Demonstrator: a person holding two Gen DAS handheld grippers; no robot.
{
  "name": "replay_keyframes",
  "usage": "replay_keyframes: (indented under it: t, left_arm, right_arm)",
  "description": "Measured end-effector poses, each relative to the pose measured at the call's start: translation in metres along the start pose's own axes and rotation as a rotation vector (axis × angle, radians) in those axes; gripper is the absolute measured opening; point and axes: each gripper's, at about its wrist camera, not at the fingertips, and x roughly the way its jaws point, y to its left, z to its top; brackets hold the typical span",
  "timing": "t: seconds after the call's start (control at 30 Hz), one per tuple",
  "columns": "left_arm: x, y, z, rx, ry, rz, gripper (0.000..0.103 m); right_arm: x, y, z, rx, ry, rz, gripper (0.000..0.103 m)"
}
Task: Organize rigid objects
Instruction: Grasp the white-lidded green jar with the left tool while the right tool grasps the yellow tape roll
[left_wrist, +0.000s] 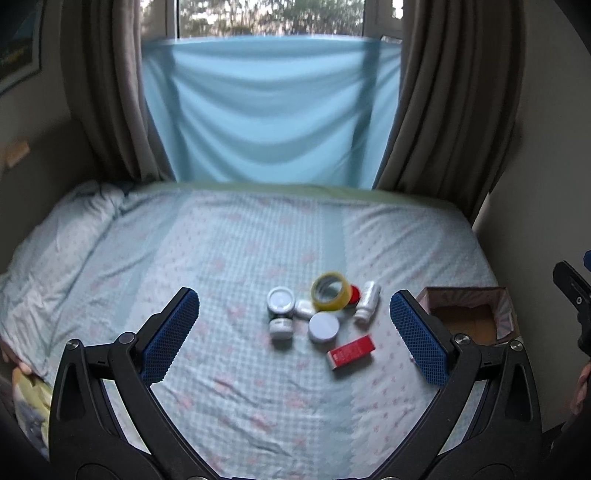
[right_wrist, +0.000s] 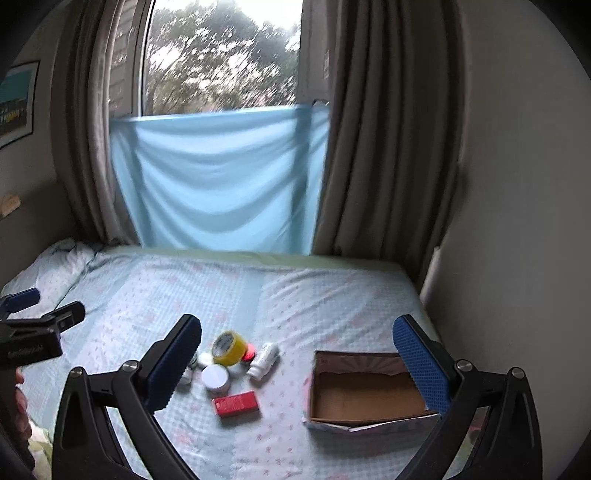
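Observation:
A cluster of small items lies on the bed: a yellow tape roll (left_wrist: 331, 295) (right_wrist: 229, 347), a red box (left_wrist: 351, 352) (right_wrist: 236, 403), a white bottle on its side (left_wrist: 367, 301) (right_wrist: 263, 360), a round white lid jar (left_wrist: 323, 326) (right_wrist: 215, 376), another white jar (left_wrist: 281, 300) and a small jar (left_wrist: 279, 328). An open cardboard box (right_wrist: 365, 397) (left_wrist: 469, 314) stands to their right. My left gripper (left_wrist: 295, 328) is open and empty, above the bed short of the cluster. My right gripper (right_wrist: 295, 363) is open and empty, between cluster and box.
The bed sheet (left_wrist: 221, 251) is checked and wrinkled, with a pillow (left_wrist: 55, 236) at the far left. A blue cloth (left_wrist: 266, 110) and brown curtains hang at the window behind. A wall (right_wrist: 517, 221) borders the bed's right side.

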Motion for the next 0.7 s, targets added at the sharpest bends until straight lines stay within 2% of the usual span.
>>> replay_keyframes:
  t: [0.13,0.37,0.57,0.7]
  left_arm:
    - [0.052,0.027,-0.005,-0.004,0.072,0.004,0.103]
    - [0.166,0.066,-0.027,-0.023,0.208,-0.016,0.103]
    - [0.252,0.073,-0.038,-0.036,0.309,-0.039,0.103]
    - [0.312,0.067,-0.051,-0.034,0.384,-0.039,0.103]
  right_arm:
    - [0.045,0.02,-0.005,-0.041,0.08,0.038,0.103]
    - [0.125,0.054,-0.017,-0.139,0.183,0.117,0.103]
    - [0.204,0.078,-0.034,-0.297,0.266,0.225,0.103]
    - [0.267,0.088,-0.05,-0.464,0.351,0.277,0.103]
